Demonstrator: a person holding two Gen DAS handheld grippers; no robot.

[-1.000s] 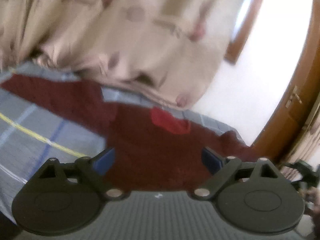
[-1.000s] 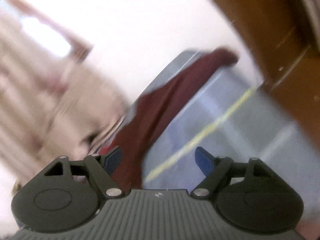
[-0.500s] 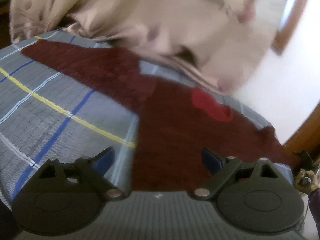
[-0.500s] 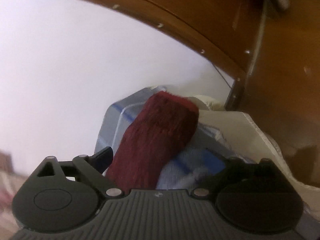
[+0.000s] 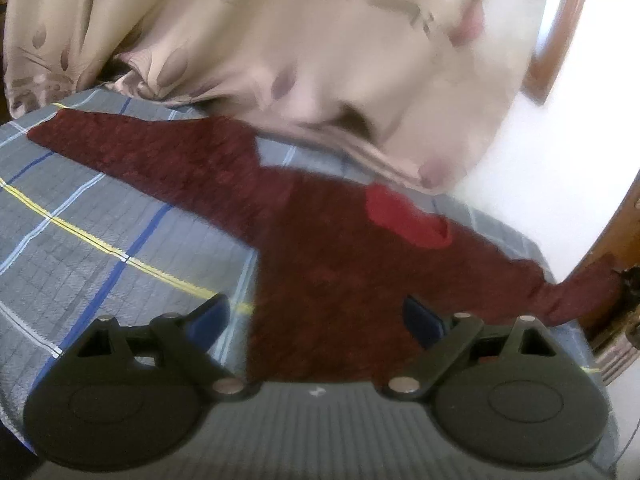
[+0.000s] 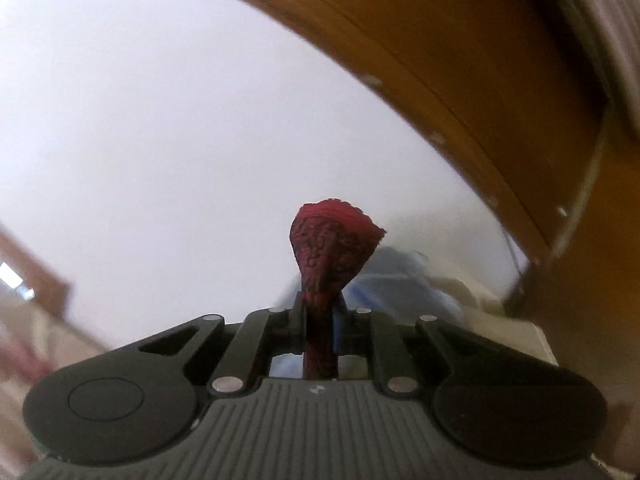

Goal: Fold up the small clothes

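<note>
Maroon sweater [image 5: 332,280] spread flat ahead of left gripper [image 5: 316,320], its jaws wide apart and empty, right gripper [image 6: 319,320] closing, pinching sleeve cuff [image 6: 332,236] bunched between its pads.

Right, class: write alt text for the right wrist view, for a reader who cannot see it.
The right gripper is closing its fingers on the bunched cuff of a dark red knitted sweater, which fans out above them. Behind it are a blank white wall and a curved brown wooden frame, with a blurred patch of blue-grey bedcover beside the cuff.

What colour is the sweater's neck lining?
Bright red neck lining against the dark maroon knitted sweater; clearest in the left wrist view.
</note>
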